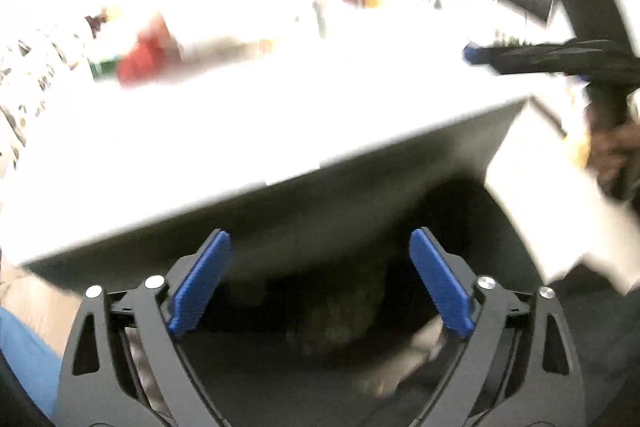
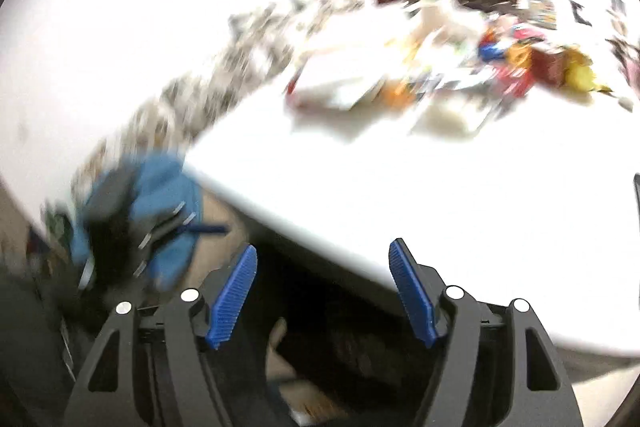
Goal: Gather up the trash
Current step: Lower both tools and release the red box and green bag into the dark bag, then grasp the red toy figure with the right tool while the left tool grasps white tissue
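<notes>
Both grippers, left gripper (image 1: 320,279) and right gripper (image 2: 322,291), gape wide with nothing between their fingers. Wrappers (image 2: 460,75) lie far ahead of the right fingers, across the table (image 2: 400,179); the right hand seems nearer.

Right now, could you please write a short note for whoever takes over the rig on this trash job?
Left tongs: open, nothing between the pads, over the dark space below the white table edge.
Right tongs: open and empty too, at the table's near edge.
Trash: a blurred pile of colourful wrappers at the table's far side; a red item also lies there.
Done: cannot tell; neither tool holds anything.
Left: the pile still needs collecting.
</notes>
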`<control>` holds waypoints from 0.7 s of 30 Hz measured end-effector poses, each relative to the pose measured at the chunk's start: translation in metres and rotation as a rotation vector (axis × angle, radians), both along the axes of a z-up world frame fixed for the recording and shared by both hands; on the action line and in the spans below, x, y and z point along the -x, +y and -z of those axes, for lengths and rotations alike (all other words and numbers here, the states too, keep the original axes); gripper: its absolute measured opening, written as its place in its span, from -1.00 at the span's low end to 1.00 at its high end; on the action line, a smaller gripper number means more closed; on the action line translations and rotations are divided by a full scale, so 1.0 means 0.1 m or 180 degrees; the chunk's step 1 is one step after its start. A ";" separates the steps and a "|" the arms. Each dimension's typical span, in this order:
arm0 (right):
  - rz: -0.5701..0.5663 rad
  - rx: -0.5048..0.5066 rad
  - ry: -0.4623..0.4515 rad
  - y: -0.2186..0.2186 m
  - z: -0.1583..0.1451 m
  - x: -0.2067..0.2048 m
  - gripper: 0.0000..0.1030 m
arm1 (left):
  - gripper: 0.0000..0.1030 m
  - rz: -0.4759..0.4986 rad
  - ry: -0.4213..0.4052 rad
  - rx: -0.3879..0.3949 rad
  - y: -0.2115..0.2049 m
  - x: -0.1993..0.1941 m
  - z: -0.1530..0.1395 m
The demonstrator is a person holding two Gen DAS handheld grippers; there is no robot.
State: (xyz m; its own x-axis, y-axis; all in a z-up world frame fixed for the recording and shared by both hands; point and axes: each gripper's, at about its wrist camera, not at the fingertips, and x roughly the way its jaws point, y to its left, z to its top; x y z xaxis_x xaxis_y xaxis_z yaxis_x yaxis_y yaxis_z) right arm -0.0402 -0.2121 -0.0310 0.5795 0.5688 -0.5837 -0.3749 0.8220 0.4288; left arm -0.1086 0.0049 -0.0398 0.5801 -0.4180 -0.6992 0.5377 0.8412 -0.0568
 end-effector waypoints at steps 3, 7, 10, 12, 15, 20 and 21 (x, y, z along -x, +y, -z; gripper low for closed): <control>0.0511 -0.0337 0.0205 -0.32 -0.01 -0.61 0.32 | 0.76 -0.0204 -0.0293 0.0170 -0.01 -0.16 -0.35; 0.1104 -0.0896 0.0643 -0.69 0.11 -1.31 0.33 | 0.76 -0.0480 -0.0398 0.0236 -0.03 -0.43 -0.48; 0.1382 -0.1098 0.0990 -0.78 0.31 -1.72 0.33 | 0.76 -0.0515 -0.0278 0.0383 -0.01 -0.57 -0.40; 0.1518 -0.1071 0.1107 -0.74 0.41 -1.95 0.32 | 0.76 -0.0513 -0.0250 0.0379 0.04 -0.59 -0.38; 0.1530 -0.0660 0.0956 -0.52 0.34 -2.20 0.40 | 0.76 -0.0540 -0.0275 0.0307 0.01 -0.60 -0.36; 0.1191 -0.0344 0.0848 -0.34 0.26 -2.30 -0.37 | 0.76 -0.0634 -0.0196 0.0368 0.00 -0.63 -0.38; 0.1146 -0.0404 0.0682 -0.36 0.18 -2.20 -0.42 | 0.76 -0.0673 -0.0177 0.0388 0.01 -0.68 -0.38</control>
State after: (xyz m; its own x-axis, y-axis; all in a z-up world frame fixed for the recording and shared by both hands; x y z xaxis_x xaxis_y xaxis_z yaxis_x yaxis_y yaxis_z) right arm 0.1803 -0.2477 -0.0490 0.6273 0.4278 -0.6508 0.0343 0.8196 0.5718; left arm -0.0402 0.0055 -0.0016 0.6998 -0.3626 -0.6155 0.3556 0.9241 -0.1401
